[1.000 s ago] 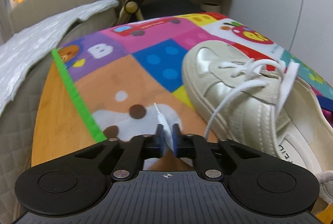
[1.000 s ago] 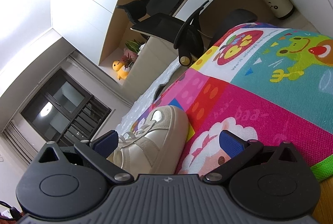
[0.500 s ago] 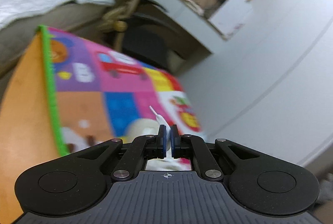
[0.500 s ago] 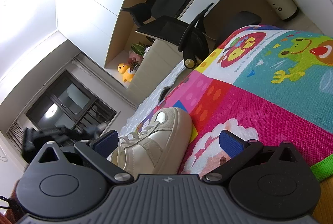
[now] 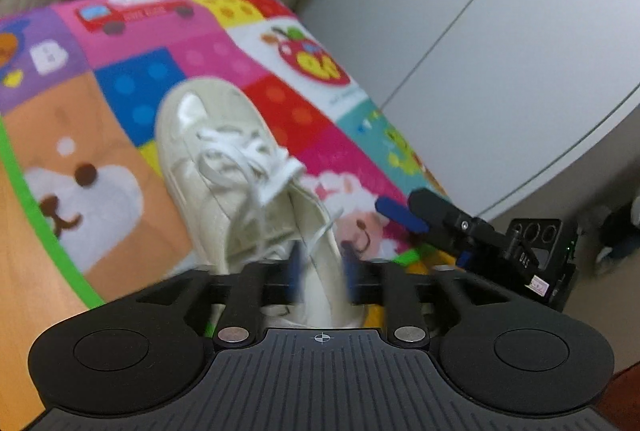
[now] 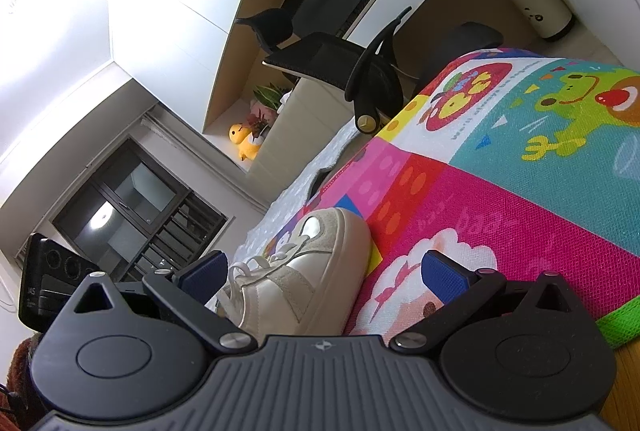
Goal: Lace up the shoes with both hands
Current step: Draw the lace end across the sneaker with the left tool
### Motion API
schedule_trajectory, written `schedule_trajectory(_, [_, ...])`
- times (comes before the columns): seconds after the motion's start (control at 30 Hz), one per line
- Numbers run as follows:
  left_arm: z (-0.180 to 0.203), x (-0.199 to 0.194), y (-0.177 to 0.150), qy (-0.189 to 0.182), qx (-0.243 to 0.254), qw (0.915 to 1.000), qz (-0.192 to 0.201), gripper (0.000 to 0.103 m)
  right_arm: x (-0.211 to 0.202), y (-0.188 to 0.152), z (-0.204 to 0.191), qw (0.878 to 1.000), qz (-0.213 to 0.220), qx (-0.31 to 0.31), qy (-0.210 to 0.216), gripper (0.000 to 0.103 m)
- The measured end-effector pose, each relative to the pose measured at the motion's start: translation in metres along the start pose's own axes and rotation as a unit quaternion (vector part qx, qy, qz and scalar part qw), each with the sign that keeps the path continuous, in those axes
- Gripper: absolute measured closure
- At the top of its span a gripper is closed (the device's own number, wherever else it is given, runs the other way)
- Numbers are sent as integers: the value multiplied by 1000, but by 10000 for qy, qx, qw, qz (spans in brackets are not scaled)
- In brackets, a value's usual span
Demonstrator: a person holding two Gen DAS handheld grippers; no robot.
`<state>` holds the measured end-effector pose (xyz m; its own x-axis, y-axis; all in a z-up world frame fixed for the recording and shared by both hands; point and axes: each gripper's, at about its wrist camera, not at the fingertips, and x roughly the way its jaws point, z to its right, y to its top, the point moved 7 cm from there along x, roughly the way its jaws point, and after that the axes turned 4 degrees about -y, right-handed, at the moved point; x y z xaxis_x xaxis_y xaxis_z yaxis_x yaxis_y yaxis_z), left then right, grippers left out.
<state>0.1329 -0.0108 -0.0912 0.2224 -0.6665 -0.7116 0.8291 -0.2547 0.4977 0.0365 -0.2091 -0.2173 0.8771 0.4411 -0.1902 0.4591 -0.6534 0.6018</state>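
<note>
A cream shoe (image 5: 224, 191) sits on a colourful play mat (image 5: 120, 83), its white laces (image 5: 240, 159) partly threaded and loose, no bow tied yet; the left gripper (image 5: 320, 271) hangs over the shoe's opening, jaws opening, a lace end falling free between them; the right gripper (image 6: 324, 271) waits wide open beside the toe, empty; an office chair (image 6: 360, 71) stands well beyond the mat.

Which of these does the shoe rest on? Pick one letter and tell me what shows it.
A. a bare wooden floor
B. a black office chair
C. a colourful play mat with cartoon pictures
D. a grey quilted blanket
C: the cream shoe lies on its sole on the play mat, with bright squares, a bear face and a sheep printed around it; the right wrist view shows the same mat under it.
</note>
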Motion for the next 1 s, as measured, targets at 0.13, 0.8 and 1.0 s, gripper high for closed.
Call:
schedule_trajectory(0.13, [0,4,-2,-136,-210,9996,-124,44,0,0,0,10000,0,-6,14,0])
schedule_trajectory(0.8, [-33,-42,31,783,-96,9893,1230,88,-3,-1,0,10000,36,4,68,0])
schedule_trajectory(1.0, [4,-30,24,611,957,9896,878,91,-3,-1,1,10000,36,-1,59,0])
